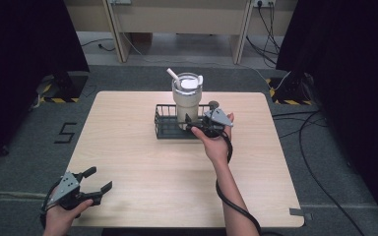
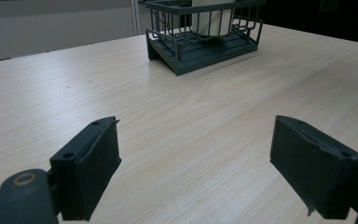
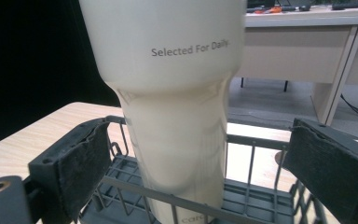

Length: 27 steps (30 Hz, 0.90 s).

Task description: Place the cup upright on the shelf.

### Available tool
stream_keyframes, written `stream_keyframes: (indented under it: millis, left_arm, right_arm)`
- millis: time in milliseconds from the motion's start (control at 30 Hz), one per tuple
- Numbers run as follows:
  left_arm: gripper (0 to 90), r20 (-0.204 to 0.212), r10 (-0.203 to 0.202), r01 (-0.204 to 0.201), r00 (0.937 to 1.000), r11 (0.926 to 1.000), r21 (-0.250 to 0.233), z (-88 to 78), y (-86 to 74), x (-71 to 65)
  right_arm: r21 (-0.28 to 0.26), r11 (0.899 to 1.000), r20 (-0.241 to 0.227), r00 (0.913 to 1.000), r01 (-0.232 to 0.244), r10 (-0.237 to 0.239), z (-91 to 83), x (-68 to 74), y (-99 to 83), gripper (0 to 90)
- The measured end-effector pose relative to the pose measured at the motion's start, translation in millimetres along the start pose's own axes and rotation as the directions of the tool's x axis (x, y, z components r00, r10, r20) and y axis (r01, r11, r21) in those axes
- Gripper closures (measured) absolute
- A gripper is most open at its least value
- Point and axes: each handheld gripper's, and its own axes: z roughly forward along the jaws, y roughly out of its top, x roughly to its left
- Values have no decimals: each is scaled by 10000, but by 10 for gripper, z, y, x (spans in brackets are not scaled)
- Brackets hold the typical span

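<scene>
Cream tumbler stands upright in wire basket, upper centre of frame on worktop. Right tongs at its lower body, jaws apart either side, not pressing, likely lining up a grip. Left tongs lower left, wide apart, idle.

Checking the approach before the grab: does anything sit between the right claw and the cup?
Yes: the basket's near wire wall crosses low in front of the cup. Above that rim, nothing visible separates the open right claw from the cup.
</scene>
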Motion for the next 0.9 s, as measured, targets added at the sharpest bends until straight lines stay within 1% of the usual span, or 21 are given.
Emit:
stream_keyframes:
  millis: [233, 333, 433, 633, 700, 767, 800, 833, 900]
  left_arm:
    - [149, 5, 6, -6, 10000, 10000, 9, 0, 0, -3]
    - [148, -2, 8, -8, 10000, 10000, 6, 0, 1, -3]
    - [148, -13, 6, -6, 10000, 10000, 2, -1, 1, -4]
    - [148, -17, 5, -5, 10000, 10000, -1, -2, 2, -5]
    - [149, -11, -3, 3, 10000, 10000, 1, -1, 1, -5]
    - [148, -17, 1, -1, 10000, 10000, 0, -1, 1, -4]
    - [149, -15, 0, 0, 10000, 10000, -5, -1, 2, -6]
    - [149, -15, 0, 0, 10000, 10000, -5, -1, 2, -6]
    - [149, -18, 1, -1, 10000, 10000, -3, -1, 2, -7]
  right_arm:
    - [89, 9999, 141, 9999, 76, -78, -100, -94, 19, 75]
    - [108, 9999, 154, 9999, 64, -65, -125, -111, 17, 76]
    - [118, 9999, 173, 9998, 118, -120, -161, -135, 5, 77]
    - [224, 9997, 201, 9998, 75, -79, -238, -174, -39, 81]
    - [240, 9996, 205, 9997, 136, -141, -268, -197, -53, 81]
    - [294, 9995, 203, 9997, 143, -149, -298, -223, -66, 82]
    - [343, 9993, 237, 9996, 170, -179, -329, -257, -78, 84]
    - [343, 9993, 237, 9996, 170, -179, -329, -257, -78, 84]
    - [394, 9991, 346, 9993, 156, -170, -378, -311, -98, 87]
